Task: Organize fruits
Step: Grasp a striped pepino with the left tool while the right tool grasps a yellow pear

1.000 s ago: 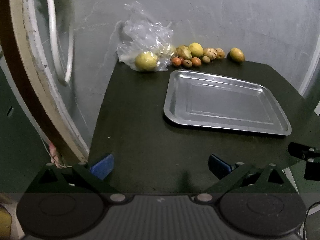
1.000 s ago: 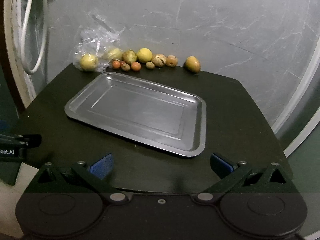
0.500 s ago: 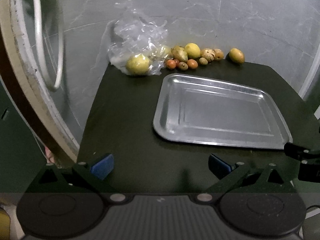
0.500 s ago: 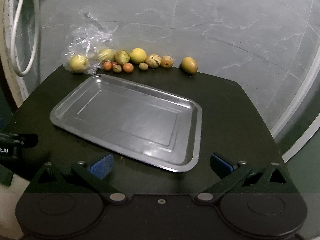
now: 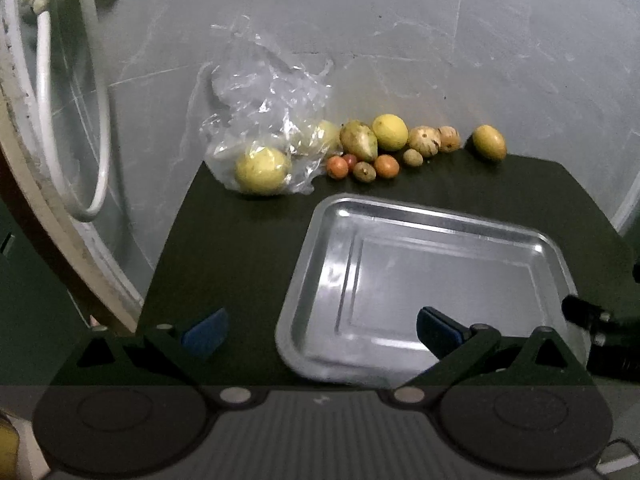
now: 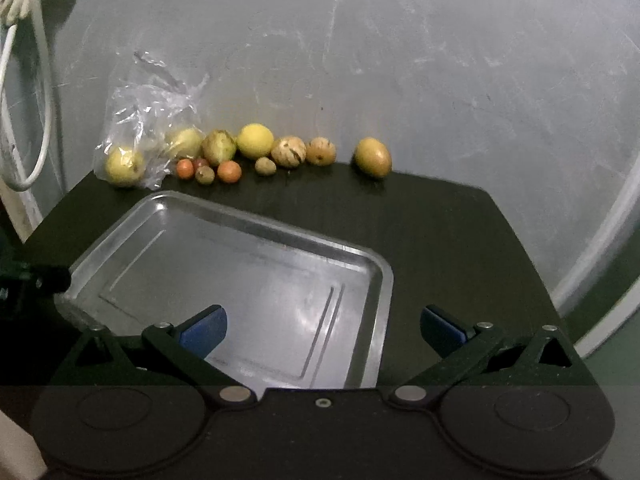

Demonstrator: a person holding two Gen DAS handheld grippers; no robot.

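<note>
I have both sets of tongs spread wide and grasping nothing. My left tongs [image 5: 320, 330] hover over the near left corner of the metal tray [image 5: 440, 216], one blue tip above the dark tabletop [image 5: 224, 240], the other above the tray floor. My right tongs [image 6: 324, 328] straddle the tray's [image 6: 280, 228] near right corner. Far ahead of both, against the grey wall [image 6: 400, 60], the fruits lie in a row: a yellow one inside a clear plastic bag [image 5: 264, 120], a greenish pointed one [image 5: 358, 141], a yellow lemon-like one [image 5: 390, 133], small orange ones [image 5: 387, 165], two striped pale ones [image 6: 289, 152], and a lone yellow-orange fruit [image 6: 373, 157] apart on the right.
</note>
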